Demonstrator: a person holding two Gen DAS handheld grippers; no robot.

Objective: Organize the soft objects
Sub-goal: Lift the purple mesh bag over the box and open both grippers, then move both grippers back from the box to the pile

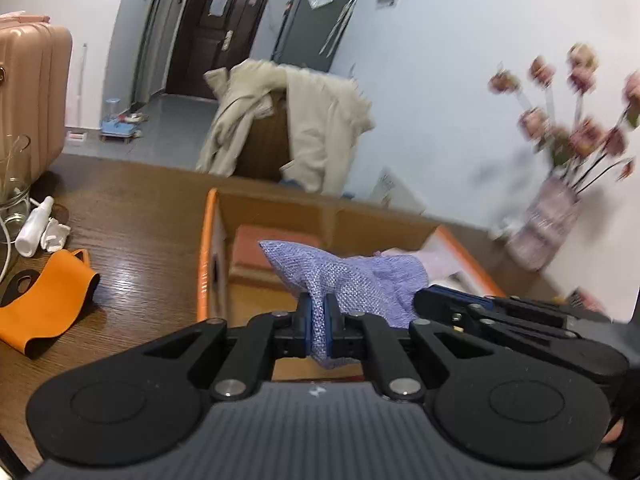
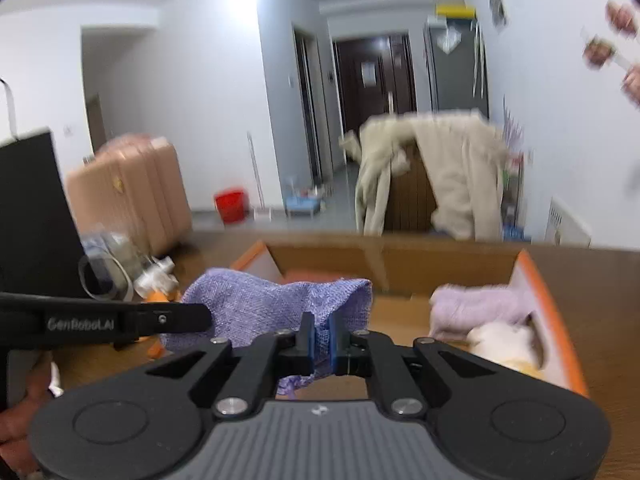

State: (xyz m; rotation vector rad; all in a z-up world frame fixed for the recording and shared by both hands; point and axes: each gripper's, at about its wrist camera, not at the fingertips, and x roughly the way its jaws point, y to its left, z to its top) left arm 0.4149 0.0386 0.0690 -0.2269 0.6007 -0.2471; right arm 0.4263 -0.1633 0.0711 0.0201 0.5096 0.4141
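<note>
Both grippers hold one purple knitted cloth [image 1: 352, 276] above an open cardboard box with orange rims [image 1: 206, 252]. My left gripper [image 1: 319, 320] is shut on one end of the cloth. My right gripper [image 2: 321, 338] is shut on the other end of the cloth [image 2: 276, 300], and it shows in the left wrist view [image 1: 480, 308] just to the right. Inside the box [image 2: 536, 280] lie a pale lilac fluffy item [image 2: 476, 304] and a cream soft item [image 2: 504, 340] at the right, and an orange-red pad [image 1: 272, 248] at the back.
An orange cloth [image 1: 44, 300], a white spray bottle [image 1: 34, 224] and a glass jar [image 1: 14, 184] lie on the wooden table [image 1: 132, 216] to the left. A vase of pink flowers [image 1: 552, 220] stands at the right. A pink suitcase [image 1: 28, 92] and a coat-draped chair [image 1: 288, 128] are behind.
</note>
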